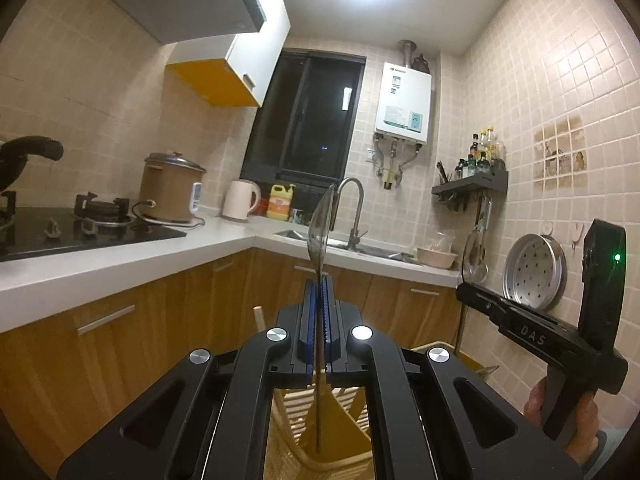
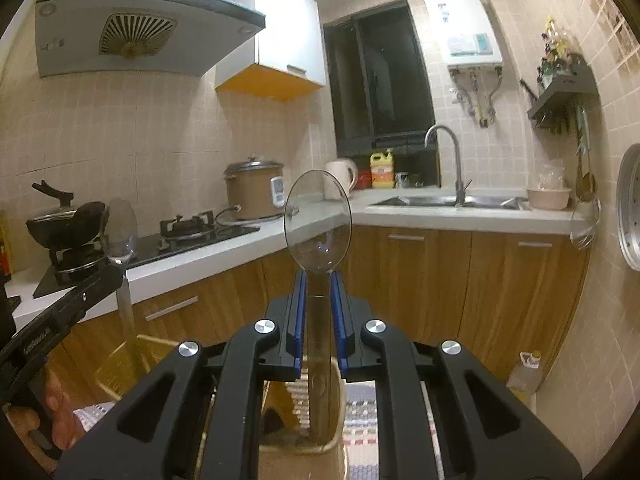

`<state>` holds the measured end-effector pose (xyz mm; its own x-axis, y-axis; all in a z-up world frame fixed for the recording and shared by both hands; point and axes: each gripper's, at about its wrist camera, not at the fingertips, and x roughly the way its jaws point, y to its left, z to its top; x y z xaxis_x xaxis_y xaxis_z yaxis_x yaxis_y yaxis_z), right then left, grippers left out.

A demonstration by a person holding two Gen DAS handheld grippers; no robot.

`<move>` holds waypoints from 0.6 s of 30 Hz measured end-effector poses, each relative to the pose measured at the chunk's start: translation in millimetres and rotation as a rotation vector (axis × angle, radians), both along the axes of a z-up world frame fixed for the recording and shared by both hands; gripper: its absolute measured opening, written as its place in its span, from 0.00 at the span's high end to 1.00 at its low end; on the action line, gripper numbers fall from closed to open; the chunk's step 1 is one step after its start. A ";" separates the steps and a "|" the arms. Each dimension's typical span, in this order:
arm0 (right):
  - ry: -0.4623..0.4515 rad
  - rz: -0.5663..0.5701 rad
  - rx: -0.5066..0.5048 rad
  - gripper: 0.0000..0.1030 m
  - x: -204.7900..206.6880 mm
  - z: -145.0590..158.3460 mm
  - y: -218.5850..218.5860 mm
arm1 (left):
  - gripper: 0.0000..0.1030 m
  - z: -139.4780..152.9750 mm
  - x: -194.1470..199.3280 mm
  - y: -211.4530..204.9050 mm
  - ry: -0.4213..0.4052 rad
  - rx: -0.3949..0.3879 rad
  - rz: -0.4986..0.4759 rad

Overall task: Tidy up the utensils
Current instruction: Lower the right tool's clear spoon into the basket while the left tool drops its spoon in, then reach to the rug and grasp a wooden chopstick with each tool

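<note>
Spoons held over basket, not yet stowed.

Two clear plastic spoons are held, one per gripper, bowls up. The left gripper (image 1: 320, 292) is pressed together on the thin edge of its spoon (image 1: 319, 236); the right gripper (image 2: 319, 292) is pinched across the flat handle of its spoon (image 2: 318, 220). Both handles are pointed down toward a slatted basket (image 2: 338, 408) seen below the jaws. No spoon is seen released inside it, and the basket's contents are mostly hidden, so the sorting is judged to be midway, with both drops left.
</note>
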<state>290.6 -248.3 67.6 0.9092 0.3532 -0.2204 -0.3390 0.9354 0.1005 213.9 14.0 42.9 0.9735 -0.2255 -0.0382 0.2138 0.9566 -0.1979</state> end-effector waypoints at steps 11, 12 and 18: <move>0.027 0.005 -0.031 0.71 -25.8 -2.5 -6.1 | 0.76 -2.6 -17.0 10.5 0.062 -0.009 -0.032; 0.029 0.006 -0.029 0.71 -29.0 -1.7 -7.9 | 0.68 -1.7 -19.2 11.8 0.068 -0.012 -0.040; 0.051 0.010 -0.037 0.71 -53.6 0.9 -16.3 | 0.66 4.8 -42.7 27.7 0.095 -0.028 -0.040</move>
<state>237.0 -264.6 68.5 0.8928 0.3534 -0.2792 -0.3441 0.9352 0.0832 171.3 41.7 47.8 0.9559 -0.2667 -0.1232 0.2310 0.9414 -0.2456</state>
